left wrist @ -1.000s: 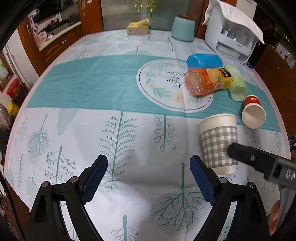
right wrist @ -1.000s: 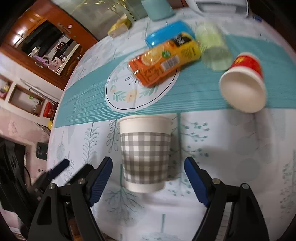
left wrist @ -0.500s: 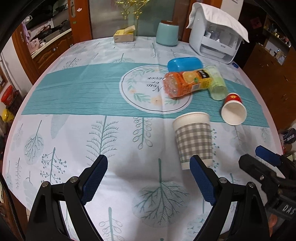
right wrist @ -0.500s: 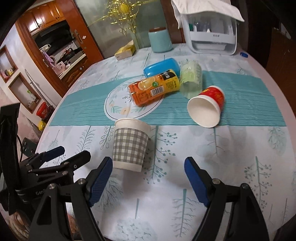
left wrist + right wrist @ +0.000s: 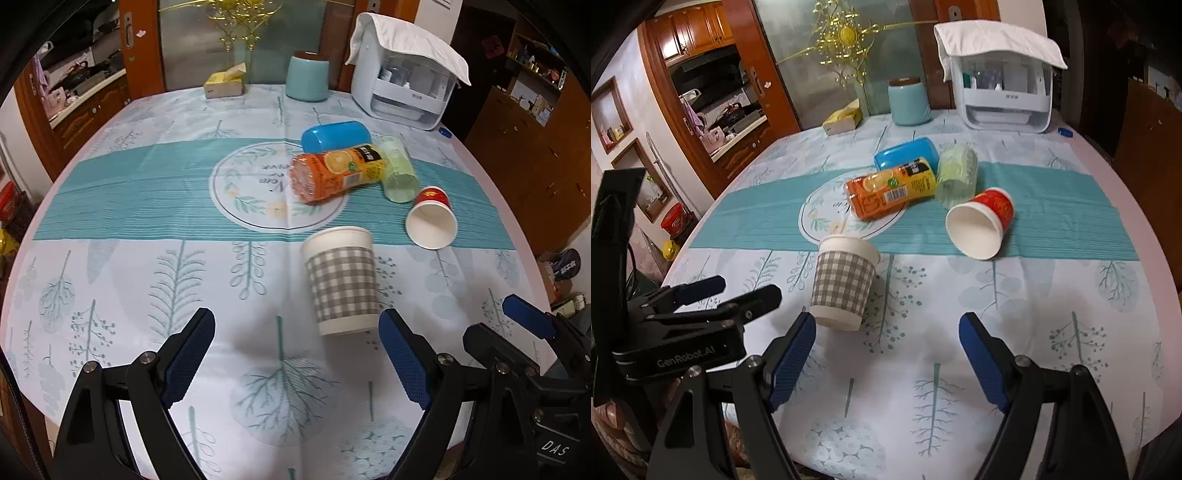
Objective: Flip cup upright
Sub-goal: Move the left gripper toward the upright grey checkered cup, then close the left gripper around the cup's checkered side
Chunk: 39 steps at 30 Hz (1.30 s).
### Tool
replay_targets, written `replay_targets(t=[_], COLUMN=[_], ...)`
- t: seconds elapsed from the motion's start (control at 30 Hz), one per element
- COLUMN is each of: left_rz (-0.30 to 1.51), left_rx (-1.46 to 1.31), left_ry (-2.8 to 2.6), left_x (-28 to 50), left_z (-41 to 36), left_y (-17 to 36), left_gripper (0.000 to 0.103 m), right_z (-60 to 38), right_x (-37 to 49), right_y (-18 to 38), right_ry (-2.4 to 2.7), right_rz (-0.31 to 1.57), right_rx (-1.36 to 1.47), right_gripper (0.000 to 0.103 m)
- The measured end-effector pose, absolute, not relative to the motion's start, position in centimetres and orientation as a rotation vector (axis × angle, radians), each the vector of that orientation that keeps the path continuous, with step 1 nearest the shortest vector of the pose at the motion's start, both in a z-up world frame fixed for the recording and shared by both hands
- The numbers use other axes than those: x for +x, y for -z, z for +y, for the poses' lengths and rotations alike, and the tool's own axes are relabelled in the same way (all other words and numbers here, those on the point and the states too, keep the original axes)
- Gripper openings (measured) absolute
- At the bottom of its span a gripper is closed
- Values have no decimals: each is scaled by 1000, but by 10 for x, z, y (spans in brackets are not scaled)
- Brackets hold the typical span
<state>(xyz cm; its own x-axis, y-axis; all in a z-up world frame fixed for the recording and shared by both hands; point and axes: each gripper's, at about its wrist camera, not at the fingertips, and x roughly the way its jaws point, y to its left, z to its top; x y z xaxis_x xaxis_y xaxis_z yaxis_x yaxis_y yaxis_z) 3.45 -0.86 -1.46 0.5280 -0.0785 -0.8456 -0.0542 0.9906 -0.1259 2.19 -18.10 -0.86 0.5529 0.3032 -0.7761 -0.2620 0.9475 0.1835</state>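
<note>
1. The left tongs (image 5: 295,354) are spread wide and hold nothing; both blue pads (image 5: 190,356) hang above the tabletop (image 5: 110,280), touching none of the things on it.
2. The right tongs (image 5: 886,356) are equally wide apart and empty, clear of every object.
3. The checked cup (image 5: 341,280) stands upright, just ahead of the left tongs' right pad and just ahead of the right tongs' left pad; neither touches it.
4. A red cup (image 5: 979,225) lies on its side farther ahead of the right tongs, its mouth facing them.
5. Beyond both cups, an orange bottle (image 5: 336,177), a green cup (image 5: 397,170) and a blue case (image 5: 334,136) lie clustered together, well away from both tongs.
6. In the right view, the left tongs sit to the left, beside the checked cup.
</note>
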Motion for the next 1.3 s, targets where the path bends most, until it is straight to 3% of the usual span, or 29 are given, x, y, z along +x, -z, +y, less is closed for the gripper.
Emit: replay_targets(t=[1.3], left_rz=[1315], left_rx=[-267], left_ry=[157], left_x=[133], left_z=[-24], left_y=[91], left_gripper=[89], right_z=[-206], right_x=[61], right_y=[49], right_ry=[-282], right_rz=[995], right_rx=[128], right_gripper=[80])
